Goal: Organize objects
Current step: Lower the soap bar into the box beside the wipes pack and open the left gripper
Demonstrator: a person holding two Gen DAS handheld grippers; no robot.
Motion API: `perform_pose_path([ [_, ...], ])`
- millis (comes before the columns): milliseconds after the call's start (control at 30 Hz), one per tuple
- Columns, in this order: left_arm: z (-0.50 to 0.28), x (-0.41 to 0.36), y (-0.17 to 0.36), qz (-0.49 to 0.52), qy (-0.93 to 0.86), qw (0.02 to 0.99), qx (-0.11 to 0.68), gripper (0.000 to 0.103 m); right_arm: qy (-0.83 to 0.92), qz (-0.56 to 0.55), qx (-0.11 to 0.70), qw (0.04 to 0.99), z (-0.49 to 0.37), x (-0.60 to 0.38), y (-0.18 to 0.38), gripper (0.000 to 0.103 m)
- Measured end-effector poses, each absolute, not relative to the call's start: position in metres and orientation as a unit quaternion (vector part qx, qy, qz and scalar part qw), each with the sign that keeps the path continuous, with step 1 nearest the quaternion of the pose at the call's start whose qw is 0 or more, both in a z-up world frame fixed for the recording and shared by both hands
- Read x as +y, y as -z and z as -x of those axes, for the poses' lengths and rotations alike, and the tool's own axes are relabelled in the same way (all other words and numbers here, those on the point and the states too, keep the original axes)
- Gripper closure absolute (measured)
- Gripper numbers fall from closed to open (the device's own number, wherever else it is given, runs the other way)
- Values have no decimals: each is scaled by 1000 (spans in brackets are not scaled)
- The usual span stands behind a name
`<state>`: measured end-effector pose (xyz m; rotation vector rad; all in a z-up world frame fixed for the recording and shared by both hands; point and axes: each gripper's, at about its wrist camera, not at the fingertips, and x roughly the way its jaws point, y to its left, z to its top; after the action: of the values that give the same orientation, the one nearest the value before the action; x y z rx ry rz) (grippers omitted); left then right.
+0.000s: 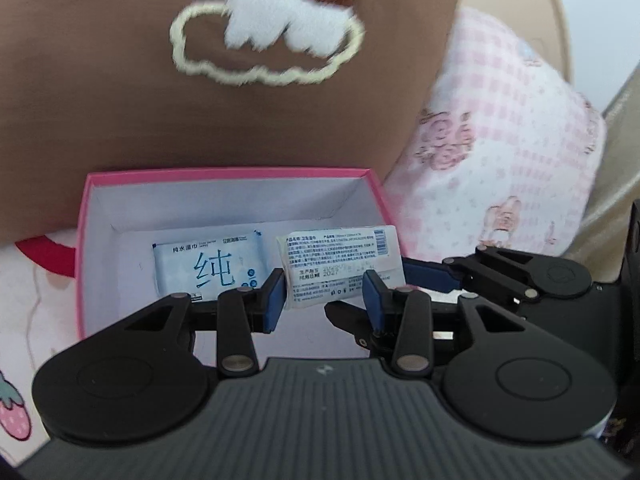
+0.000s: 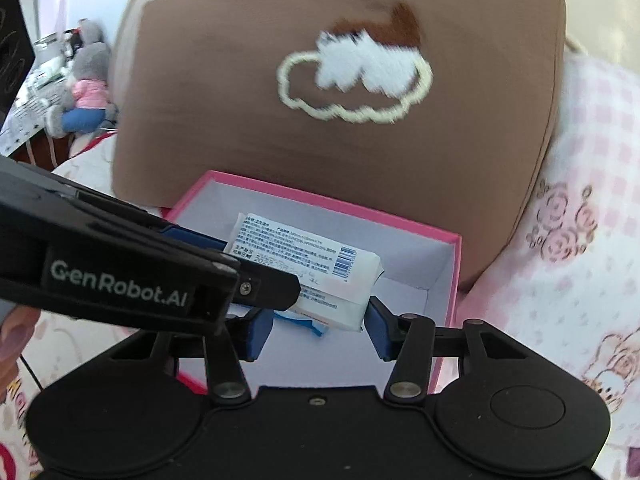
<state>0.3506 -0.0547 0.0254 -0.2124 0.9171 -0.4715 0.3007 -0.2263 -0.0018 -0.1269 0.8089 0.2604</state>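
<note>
Left hand-held gripper (image 1: 324, 298) pinches the wipes packet (image 1: 340, 264) over the pink box (image 1: 224, 172) on the bed; right hand-held gripper (image 2: 318, 322) brackets it, pads not pressing. Lower it flat beside the other packet (image 1: 208, 268), then let go.

The supporting surface is a bed covered with a pale printed sheet (image 1: 36, 264); a strawberry motif (image 1: 14, 412) shows at its lower left edge in the left wrist view. Resting directly on the sheet is an open pink box (image 1: 82, 240) with a white interior, its far wall close against a brown cushion (image 1: 100, 100) that stands behind it, tilted back, and bears an embroidered cloud outline. To the right of the cushion lies a pink checked pillow (image 1: 512, 140) with a rose print, touching the cushion's side. In the right wrist view a grey stuffed toy (image 2: 86, 88) sits on a separate surface at far left
</note>
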Motion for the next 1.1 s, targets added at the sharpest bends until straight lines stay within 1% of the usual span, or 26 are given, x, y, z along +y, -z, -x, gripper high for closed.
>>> perform_pose_path([
  [233, -388, -54, 17, 132, 211, 847, 470, 63, -113, 98, 419, 896, -333, -216, 36, 49],
  [367, -397, -55, 32, 141, 201, 838, 487, 63, -118, 120, 442, 881, -348, -210, 48, 49],
  [600, -417, -55, 50, 145, 179, 833, 504, 63, -127, 75, 487, 861, -380, -216, 66, 49],
  [867, -438, -54, 72, 166, 167, 818, 524, 63, -121, 80, 515, 845, -402, -213, 84, 49],
  [1100, -443, -64, 86, 183, 172, 807, 534, 63, -87, 100, 528, 839, -402, -219, 88, 49],
])
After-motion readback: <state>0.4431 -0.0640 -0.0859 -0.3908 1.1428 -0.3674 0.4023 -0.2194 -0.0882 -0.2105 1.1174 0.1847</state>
